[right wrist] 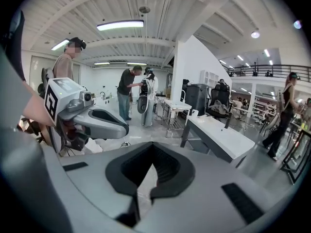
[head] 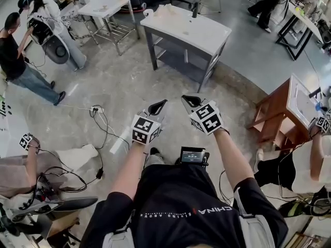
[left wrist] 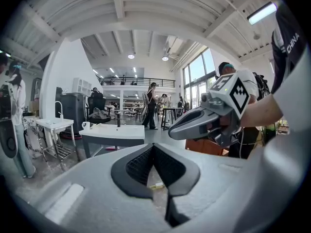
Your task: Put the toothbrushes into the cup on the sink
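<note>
The white sink table (head: 207, 35) stands across the concrete floor, well ahead of me, with a dark faucet (head: 195, 9) and a white cup (head: 148, 12) at its far end. I cannot make out toothbrushes at this distance. My left gripper (head: 158, 107) and right gripper (head: 190, 103) are held side by side in the air, far short of the table. Both are shut with nothing between their pads. The left gripper view shows its tips (left wrist: 153, 143) touching, with the sink table (left wrist: 114, 131) and cup (left wrist: 85, 125) beyond. In the right gripper view the tips (right wrist: 152, 143) meet too, and the table (right wrist: 218, 132) lies to the right.
A second white table on a metal frame (head: 106, 6) stands left of the sink table. A wooden stand with a basin (head: 282, 112) is at the right, with a person beside it. Two people (head: 20, 61) stand at the left. Cables and a power strip (head: 95, 109) lie on the floor.
</note>
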The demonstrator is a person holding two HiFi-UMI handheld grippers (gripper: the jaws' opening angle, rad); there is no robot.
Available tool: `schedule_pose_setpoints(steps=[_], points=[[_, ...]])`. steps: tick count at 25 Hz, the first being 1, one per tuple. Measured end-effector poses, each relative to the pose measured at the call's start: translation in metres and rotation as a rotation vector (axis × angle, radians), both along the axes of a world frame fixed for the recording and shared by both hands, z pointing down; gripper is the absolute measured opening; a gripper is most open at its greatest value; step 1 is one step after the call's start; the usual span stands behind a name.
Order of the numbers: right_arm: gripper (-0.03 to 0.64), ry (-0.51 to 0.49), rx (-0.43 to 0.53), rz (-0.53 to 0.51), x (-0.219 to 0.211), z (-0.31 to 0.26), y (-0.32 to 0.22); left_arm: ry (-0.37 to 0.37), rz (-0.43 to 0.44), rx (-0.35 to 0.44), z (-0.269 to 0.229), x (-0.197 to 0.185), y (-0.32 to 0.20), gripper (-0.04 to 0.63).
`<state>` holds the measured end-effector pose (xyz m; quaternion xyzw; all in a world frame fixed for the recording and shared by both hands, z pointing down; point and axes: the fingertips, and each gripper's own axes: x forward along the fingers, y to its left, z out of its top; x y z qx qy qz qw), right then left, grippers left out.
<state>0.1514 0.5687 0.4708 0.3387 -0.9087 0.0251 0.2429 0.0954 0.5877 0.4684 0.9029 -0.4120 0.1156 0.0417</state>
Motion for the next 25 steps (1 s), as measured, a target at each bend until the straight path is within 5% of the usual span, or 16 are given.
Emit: schedule_pose_setpoints(steps=[16,25], points=[[0.018,-0.063,-0.015,-0.012,-0.004,-0.003,-0.007,0.001,-0.018,-0.032,0.007,-0.011,-0.005,0.009],[0.011,0.016,0.013,-0.025,-0.001,0.002,-0.018,-0.002,-0.016,-0.044,0.007,-0.009,-0.015,0.009]])
